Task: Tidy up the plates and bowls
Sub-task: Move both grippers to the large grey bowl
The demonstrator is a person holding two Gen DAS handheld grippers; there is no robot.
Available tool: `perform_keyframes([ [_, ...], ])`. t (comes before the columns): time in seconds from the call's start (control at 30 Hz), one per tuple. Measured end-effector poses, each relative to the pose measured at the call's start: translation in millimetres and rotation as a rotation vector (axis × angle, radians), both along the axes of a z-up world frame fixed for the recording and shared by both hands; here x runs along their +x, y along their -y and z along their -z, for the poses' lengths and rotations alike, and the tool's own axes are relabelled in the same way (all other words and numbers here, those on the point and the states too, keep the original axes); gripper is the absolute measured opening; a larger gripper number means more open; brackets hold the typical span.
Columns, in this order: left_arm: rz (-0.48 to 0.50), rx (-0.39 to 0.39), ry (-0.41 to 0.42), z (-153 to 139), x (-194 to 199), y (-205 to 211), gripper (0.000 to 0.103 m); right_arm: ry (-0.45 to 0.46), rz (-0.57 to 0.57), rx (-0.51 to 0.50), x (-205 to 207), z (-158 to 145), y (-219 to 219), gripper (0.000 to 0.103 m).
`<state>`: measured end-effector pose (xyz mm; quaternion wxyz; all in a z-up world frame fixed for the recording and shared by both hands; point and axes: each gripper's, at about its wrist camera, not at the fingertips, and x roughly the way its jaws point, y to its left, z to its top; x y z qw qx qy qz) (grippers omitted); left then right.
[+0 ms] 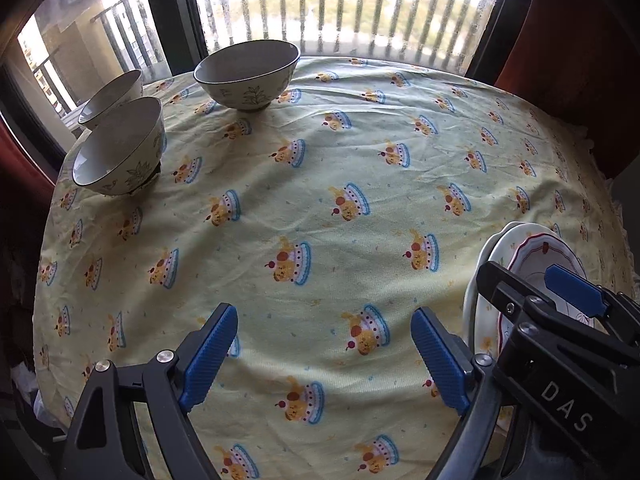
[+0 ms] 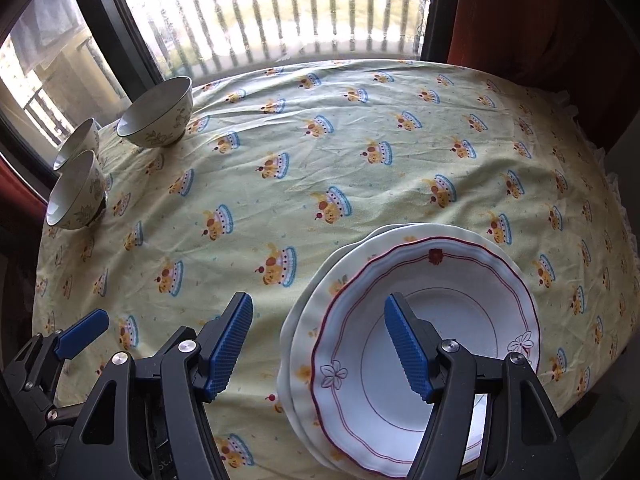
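Both grippers, left [image 1: 324,354] and right [image 2: 318,346], have fingers spread and empty; right one hovers over stacked plates [image 2: 416,360], three bowls [image 2: 156,114] far behind them on the desk [image 2: 320,168]

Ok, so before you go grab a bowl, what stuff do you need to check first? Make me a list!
1. Left gripper open with nothing in it: ok.
2. Right gripper open with nothing in it: ok.
3. Plates already stacked: ok.
4. Three bowls upright: ok.
5. Bowls stacked together: not ok, they sit apart.
6. Tablecloth between grippers and bowls free of other things: ok.
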<state>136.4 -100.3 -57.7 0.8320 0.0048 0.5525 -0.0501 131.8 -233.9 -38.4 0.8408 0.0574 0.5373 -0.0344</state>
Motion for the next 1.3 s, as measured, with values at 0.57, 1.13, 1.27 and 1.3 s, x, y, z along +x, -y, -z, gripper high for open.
perform_keyframes([
  [0.57, -0.001, 0.035, 0.067, -10.3, 49.5, -131.4, 0.087, 0.069, 0.048, 0.024, 43.4, -4.1, -135.9, 0.073],
  [1.13, -0.111, 0.081, 0.162, -15.1, 128.0, -218.1, 0.085, 0.136, 0.012, -0.020, 133.7, -15.0, -227.3, 0.073],
  [1.27, -0.131, 0.065, 0.154, -6.8, 144.8, -230.3, 0.076, 0.138, 0.000, -0.014, 151.1, -9.6, -239.1, 0.073],
  [1.3, -0.138, 0.060, 0.150, -3.9, 149.1, -233.4, 0.075, 0.135, 0.002, -0.009, 155.3, -7.9, -242.1, 0.073],
])
